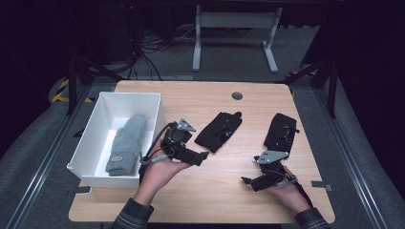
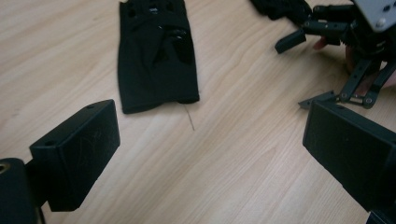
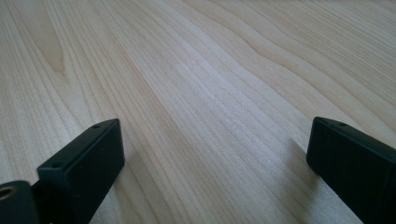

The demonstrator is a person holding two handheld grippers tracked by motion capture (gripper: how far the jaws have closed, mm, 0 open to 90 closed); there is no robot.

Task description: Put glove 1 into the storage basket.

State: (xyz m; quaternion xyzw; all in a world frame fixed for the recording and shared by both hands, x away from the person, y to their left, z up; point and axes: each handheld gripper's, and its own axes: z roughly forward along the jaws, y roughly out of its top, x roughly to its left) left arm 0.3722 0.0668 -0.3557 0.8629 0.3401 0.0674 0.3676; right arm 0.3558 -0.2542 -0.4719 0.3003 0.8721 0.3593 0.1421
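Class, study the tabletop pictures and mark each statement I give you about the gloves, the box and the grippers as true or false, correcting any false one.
1. A grey mitten lies inside the white box. True.
2. Both black gloves are in the box. False: the nearer black glove and the far black glove lie on the wooden table.
3. The left gripper holds nothing, its jaws apart. True.
4. The right gripper is clamped on a glove. False: its jaws stand open over bare table.
5. The left gripper points toward the nearer black glove. True.
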